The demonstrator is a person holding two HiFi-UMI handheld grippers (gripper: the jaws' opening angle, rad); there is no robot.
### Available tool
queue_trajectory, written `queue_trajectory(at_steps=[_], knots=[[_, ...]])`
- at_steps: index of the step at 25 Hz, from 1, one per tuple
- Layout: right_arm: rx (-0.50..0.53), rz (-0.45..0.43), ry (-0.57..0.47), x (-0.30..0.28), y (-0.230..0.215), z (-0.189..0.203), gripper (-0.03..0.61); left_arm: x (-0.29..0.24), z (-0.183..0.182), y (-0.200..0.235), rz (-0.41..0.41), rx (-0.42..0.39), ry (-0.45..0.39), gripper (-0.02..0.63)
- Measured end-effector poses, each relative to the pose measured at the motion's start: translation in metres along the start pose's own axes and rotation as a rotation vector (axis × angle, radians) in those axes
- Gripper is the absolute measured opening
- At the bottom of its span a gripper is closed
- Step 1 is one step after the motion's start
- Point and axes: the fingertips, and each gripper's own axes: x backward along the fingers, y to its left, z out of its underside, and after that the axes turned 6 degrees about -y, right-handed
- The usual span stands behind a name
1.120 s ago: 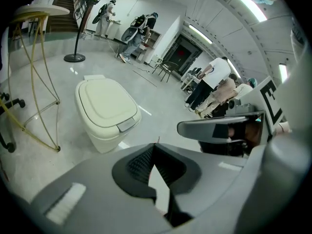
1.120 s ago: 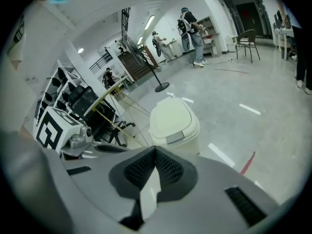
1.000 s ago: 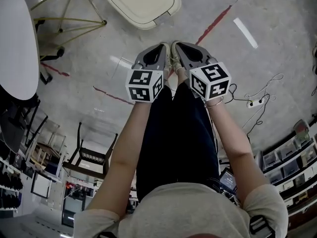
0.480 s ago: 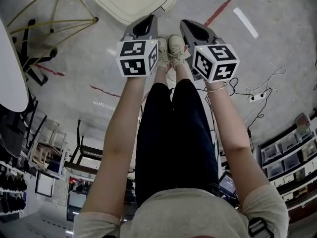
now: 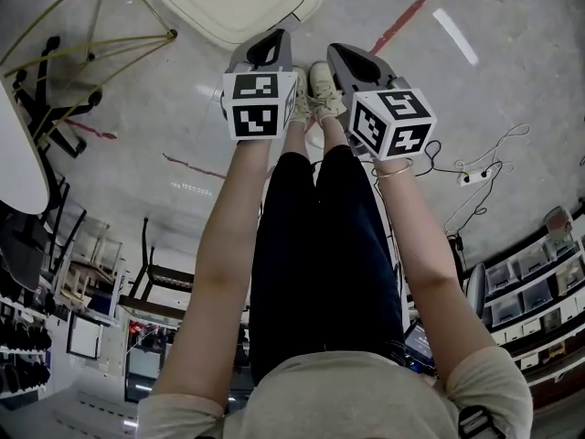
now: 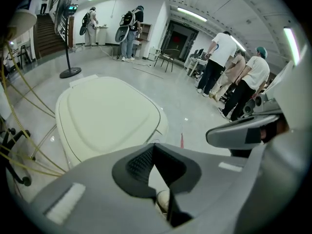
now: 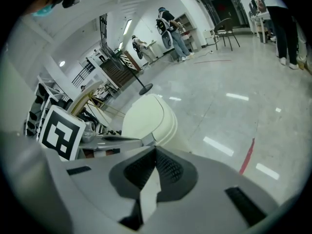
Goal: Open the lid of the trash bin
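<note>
On the floor at the far side of the head view stands the cream trash bin [image 5: 233, 3], lid down. The left gripper [image 5: 272, 39] and right gripper [image 5: 340, 53] are held side by side on its near side, above the person's shoes [image 5: 313, 88]; neither touches the bin. A red floor line [image 5: 402, 21] runs off to the far right.

Left gripper view: the left gripper's [image 6: 154, 146] jaws are pressed together at the tips with nothing between them. The lid [image 6: 107, 116] lies beyond, to the left. People [image 6: 234, 77] stand at far right.

Right gripper view: the right gripper's [image 7: 156, 149] jaws are likewise pressed together and empty. The trash bin [image 7: 148, 117] stands beyond, slightly left, and the left gripper's marker cube [image 7: 61, 130] shows at near left.
</note>
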Motion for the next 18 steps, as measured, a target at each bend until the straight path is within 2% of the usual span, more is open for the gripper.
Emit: queue_trajectory(at_steps=[2, 6, 10, 13, 18], knots=[[0.003, 0.000, 0.004, 0.001, -0.001, -0.001, 0.008, 0.000, 0.001, -0.001, -0.008, -0.012, 0.010, 0.009], [0.010, 0.018, 0.012, 0.002, -0.006, -0.002, 0.008, -0.002, 0.005, -0.005, -0.027, -0.104, 0.014, 0.009], [0.016, 0.021, 0.017, -0.001, -0.004, -0.003, 0.008, -0.003, 0.009, -0.003, -0.079, -0.135, 0.037, 0.009], [0.021, 0.022, 0.021, 0.000, -0.002, -0.004, 0.008, -0.004, 0.009, -0.003, -0.104, -0.123, 0.058, 0.009], [0.042, 0.009, 0.024, 0.003, 0.004, -0.006, 0.008, -0.004, 0.008, 0.000, -0.090, -0.071, 0.042, 0.009]])
